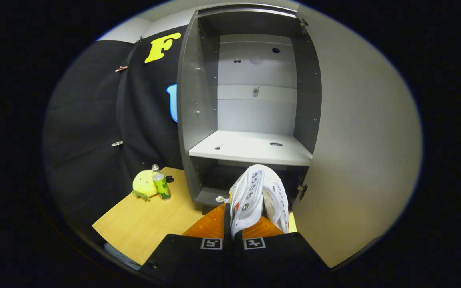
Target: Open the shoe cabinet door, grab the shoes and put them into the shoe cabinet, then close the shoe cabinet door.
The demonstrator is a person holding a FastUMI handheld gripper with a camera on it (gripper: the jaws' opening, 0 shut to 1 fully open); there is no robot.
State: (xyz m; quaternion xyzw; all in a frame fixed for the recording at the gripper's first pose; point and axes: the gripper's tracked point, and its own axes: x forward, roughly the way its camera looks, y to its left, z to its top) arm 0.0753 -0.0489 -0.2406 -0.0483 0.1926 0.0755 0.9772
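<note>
Shoes (254, 198) hid the gripper (232, 222) fingertips; grip contact could not be confirmed. Shoe cabinet (198, 100) lower compartment was dark and partly blocked by the shoes.

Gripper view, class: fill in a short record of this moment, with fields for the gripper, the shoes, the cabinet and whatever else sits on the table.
hand-held gripper: fingers closed on the shoes
shoes: white pair, held up just ahead of the fingers, in front of the cabinet's lower opening
shoe cabinet: grey, interior open to view, nothing on its shelf
door: swung open beside the cabinet
table: light wood
other items: green bottle touching yellow plush toy
</note>
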